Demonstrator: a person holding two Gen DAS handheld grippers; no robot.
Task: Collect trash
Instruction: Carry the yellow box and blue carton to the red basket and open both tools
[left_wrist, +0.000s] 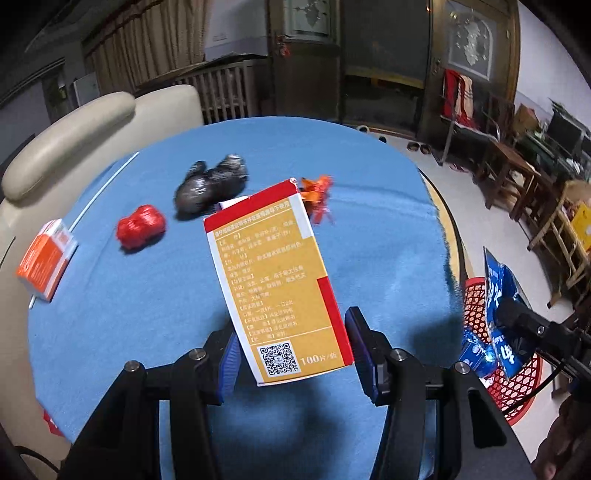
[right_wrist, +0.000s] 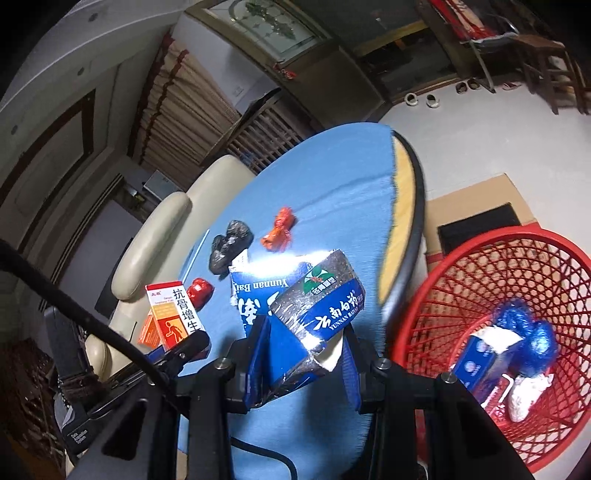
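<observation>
Gripping now: the left gripper (left_wrist: 291, 354) is pinching the lower end of a red-and-yellow medicine box (left_wrist: 277, 280), jaws narrowed onto its two long sides, the box standing clear above the blue tablecloth (left_wrist: 147, 314).
Right hand's load: the right gripper (right_wrist: 306, 354) is clamping a crushed blue-and-silver toothpaste carton (right_wrist: 314, 306), jaws drawn in on its dented body, carton tilting toward the basket side.
How both are handling: thin cardboard, judged light and probably empty; stiff along the edges but caving under pressure, as the toothpaste carton's crumpled end is showing. A gentle squeeze across the narrow faces near one end looks sufficient; the glossy print may be a little slippery.
Where it is going: a red mesh basket (right_wrist: 480, 280) is sitting on the floor just beside the table, below its rim, already holding a blue box (right_wrist: 484, 360), a blue foil wad (right_wrist: 532, 332) and a white crumpled scrap (right_wrist: 524, 397).
Waiting on the cloth, nearer: an orange-and-white box (left_wrist: 46, 258) is lying near the left edge, a rigid carton best taken across its short sides.
Waiting, mid-table: a red foil ball (left_wrist: 141, 228) is looking soft and squashable, fit for grasping anywhere.
Waiting, farther: a crumpled black plastic bag (left_wrist: 208, 188) and an orange wrapper (left_wrist: 317, 197) are lying near each other, both limp, almost weightless and likely to slide from a loose pinch.
Beyond: a cream sofa (left_wrist: 74, 140) is flanking the table's far left.
</observation>
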